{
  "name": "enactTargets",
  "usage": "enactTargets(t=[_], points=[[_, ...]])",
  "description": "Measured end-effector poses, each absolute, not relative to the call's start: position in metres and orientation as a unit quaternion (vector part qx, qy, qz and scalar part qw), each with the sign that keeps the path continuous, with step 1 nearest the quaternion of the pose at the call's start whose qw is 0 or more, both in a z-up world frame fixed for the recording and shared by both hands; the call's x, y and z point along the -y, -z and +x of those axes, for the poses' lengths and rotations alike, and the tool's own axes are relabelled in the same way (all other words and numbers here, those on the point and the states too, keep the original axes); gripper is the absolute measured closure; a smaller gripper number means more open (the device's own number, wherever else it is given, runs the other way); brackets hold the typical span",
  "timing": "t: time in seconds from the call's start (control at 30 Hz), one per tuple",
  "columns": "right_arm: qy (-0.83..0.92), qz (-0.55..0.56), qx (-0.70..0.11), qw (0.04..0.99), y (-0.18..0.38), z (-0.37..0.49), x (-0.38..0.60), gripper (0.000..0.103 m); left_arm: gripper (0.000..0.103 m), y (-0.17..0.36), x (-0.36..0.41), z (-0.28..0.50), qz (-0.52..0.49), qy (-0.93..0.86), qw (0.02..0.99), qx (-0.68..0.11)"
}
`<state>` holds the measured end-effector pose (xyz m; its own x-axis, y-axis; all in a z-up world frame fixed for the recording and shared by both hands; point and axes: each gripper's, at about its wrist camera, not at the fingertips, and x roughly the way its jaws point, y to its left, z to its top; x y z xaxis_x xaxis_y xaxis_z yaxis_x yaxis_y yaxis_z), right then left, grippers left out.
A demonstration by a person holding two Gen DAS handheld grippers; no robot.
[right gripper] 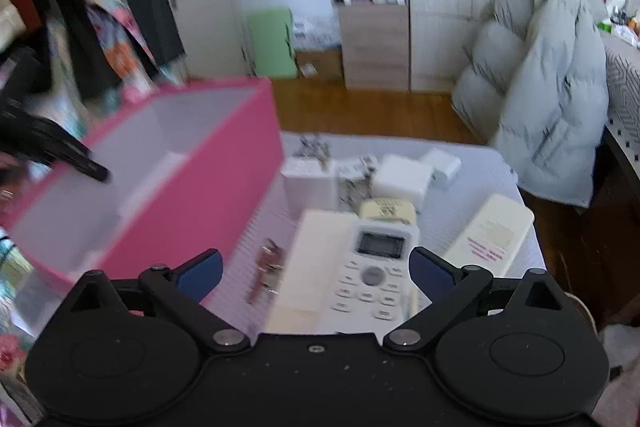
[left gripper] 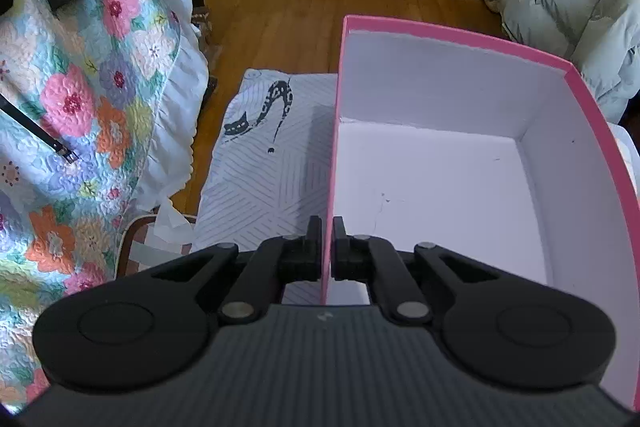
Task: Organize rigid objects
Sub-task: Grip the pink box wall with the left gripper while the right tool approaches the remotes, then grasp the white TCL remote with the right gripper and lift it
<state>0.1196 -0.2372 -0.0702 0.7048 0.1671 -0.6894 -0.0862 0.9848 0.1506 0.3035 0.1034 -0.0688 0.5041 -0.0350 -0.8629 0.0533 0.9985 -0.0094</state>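
Patterned cloth [left gripper: 264, 187] covers the table; left gripper [left gripper: 327, 255] pinches the pink box [left gripper: 440, 187] wall, while right gripper [right gripper: 316, 267] hovers wide open, empty, over a white remote [right gripper: 372, 267].

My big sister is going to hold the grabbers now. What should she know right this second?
Left gripper: shut on the side wall of the pink box, holding it. The box looks lifted and tilted in the right wrist view, and it is empty inside.
Right gripper: open, holding nothing, hovering just above the white remote.
On the striped cloth: that remote, a cream remote, white chargers and some keys, a bit blurry.
Done: nothing is in the box yet.
Left: probably set the box steady, then put each thing in.
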Motion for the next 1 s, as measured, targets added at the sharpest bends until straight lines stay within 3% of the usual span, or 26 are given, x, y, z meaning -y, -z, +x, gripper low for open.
enactTargets(t=[0.37, 0.47, 0.57, 0.7, 1.0], points=[[-0.020, 0.038, -0.438, 0.898, 0.110, 0.158, 0.244, 0.031, 0.101, 0.056, -0.089, 0.269, 0.021, 0.013, 0.893, -0.449], [-0.015, 0.029, -0.427, 0.904, 0.111, 0.159, 0.244, 0.031, 0.101, 0.057, -0.091, 0.268, 0.013, 0.012, 0.894, -0.447], [-0.001, 0.064, -0.434, 0.899, 0.114, 0.163, 0.252, 0.021, 0.101, 0.058, -0.099, 0.269, -0.007, 0.017, 0.894, -0.447], [0.003, 0.067, -0.430, 0.900, 0.110, 0.162, 0.253, 0.040, 0.101, 0.058, -0.092, 0.266, 0.013, 0.008, 0.899, -0.438], [-0.020, 0.044, -0.342, 0.939, 0.083, 0.134, 0.239, 0.041, 0.101, 0.058, -0.090, 0.259, 0.010, 0.009, 0.905, -0.426]])
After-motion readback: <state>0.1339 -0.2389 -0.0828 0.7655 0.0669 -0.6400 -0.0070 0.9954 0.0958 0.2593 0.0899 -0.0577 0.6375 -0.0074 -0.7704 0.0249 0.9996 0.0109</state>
